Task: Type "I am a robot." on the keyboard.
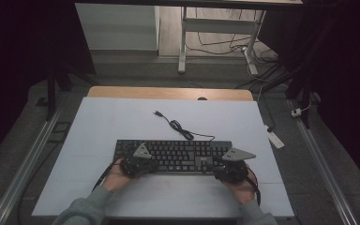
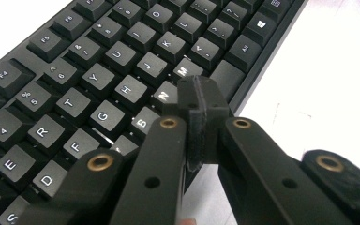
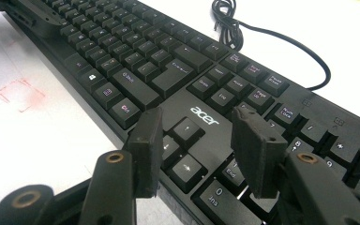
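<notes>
Typing step: left gripper [image 2: 199, 110] jaws closed, empty, tips over keyboard [image 2: 122, 51] centre frame, near N/M keys. Right gripper [image 3: 199, 140] half open, empty, above arrow keys lower centre. Next, likely: press straight down on 1 key.

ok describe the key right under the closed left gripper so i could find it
Start at the black keyboard on the white table. In its bottom letter row, the left gripper has its shut tips over the M key, between N and the comma key beside the spacebar.

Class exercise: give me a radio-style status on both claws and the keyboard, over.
Left claw shut, tip over the keyboard near the M key. Right claw open, empty, above the arrow keys. Keyboard flat on the white table; its cable coiled behind, nothing blocking.
</notes>
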Available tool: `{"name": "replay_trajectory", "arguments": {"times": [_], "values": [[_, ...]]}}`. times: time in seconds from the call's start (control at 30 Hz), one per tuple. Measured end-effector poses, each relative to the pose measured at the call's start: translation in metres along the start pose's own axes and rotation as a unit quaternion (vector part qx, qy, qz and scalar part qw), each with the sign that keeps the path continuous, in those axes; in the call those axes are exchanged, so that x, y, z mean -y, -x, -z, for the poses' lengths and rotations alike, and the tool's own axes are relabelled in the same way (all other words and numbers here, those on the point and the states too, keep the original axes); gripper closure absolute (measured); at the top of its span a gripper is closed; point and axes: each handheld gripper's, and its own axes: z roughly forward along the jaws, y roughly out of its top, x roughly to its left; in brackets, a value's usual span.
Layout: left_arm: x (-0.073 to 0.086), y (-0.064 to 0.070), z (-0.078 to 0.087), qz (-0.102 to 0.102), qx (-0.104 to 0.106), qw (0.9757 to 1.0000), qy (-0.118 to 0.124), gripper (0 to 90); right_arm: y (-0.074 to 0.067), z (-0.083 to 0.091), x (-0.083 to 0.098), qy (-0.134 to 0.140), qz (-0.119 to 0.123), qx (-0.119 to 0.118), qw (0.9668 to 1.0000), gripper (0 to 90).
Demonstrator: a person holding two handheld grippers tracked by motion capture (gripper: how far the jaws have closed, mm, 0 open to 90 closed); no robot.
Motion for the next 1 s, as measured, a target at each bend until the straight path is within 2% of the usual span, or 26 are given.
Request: {"name": "replay_trajectory", "arguments": {"times": [0.3,0.5,0.6,0.77,0.87,1.0], "values": [[0.002,-0.002,-0.001,0.002,-0.01,0.9999,0.001,89.1,0.0,0.0,0.0,0.0,0.001,0.0,1.0,54.1],[-0.001,-0.002,0.014,0.012,-0.005,0.9991,0.041,85.3,0.0,0.0,0.0,0.0,0.0,0.0,1.0,54.0],[-0.002,-0.004,0.022,0.019,-0.002,0.9982,0.057,77.7,0.0,0.0,0.0,0.0,0.0,0.001,1.0,54.0],[0.0,-0.008,0.031,0.041,-0.01,0.9964,0.074,58.0,0.0,0.0,0.0,0.001,0.002,0.0,1.0,54.0],[0.002,-0.013,0.036,0.057,-0.018,0.9956,0.071,48.1,0.0,0.0,0.0,0.0,0.001,0.0,1.0,53.9],[0.008,-0.022,0.042,0.081,-0.034,0.9939,0.066,41.2,0.0,0.001,0.0,0.0,0.001,-0.002,1.0,53.8]]}}
